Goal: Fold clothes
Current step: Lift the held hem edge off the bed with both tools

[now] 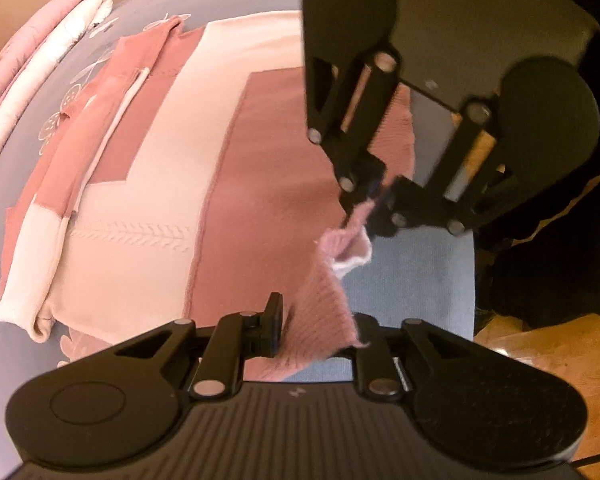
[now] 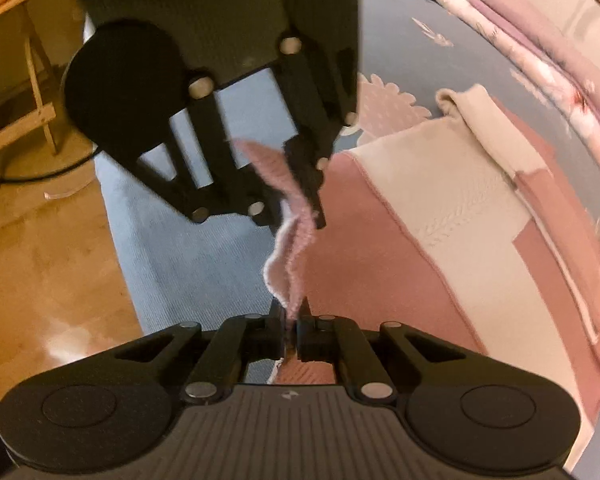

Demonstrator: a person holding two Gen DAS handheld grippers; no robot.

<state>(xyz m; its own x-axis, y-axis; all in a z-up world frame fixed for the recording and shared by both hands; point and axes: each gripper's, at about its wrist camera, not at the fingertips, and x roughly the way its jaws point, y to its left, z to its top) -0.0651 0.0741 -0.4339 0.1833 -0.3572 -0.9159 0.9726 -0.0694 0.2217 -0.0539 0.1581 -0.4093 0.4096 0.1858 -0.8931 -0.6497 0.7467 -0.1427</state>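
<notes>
Blue-grey bedding with pale flower prints covers the bed [image 1: 32, 360], and a pink and cream sweater [image 1: 148, 248] lies spread flat on it. Nearest in the left wrist view, the left hand-held gripper [image 1: 320, 332] has its jaws nearly together, clamped on the pink ribbed hem [image 1: 320, 312] of the sweater, which is lifted off the bed there. Just beyond, the right hand-held gripper [image 1: 374, 200] pinches the same raised hem further along, its jaws pressed together on a small fold of pink knit with a white edge [image 1: 350, 262]. From the right wrist view, the right hand-held gripper [image 2: 290, 330] shows the thin strip of hem squeezed between its pads, and the strip runs up to the left hand-held gripper [image 2: 296, 184] opposite. Between and under the two lies a plain blue sheet [image 2: 188, 256] at the bed's edge. Farther off, a folded floral quilt [image 2: 540, 40] sits along the far side of the bed. Wooden flooring [image 2: 40, 264] and a wooden stool [image 2: 32, 80] stand past the edge. No legible writing is visible.
</notes>
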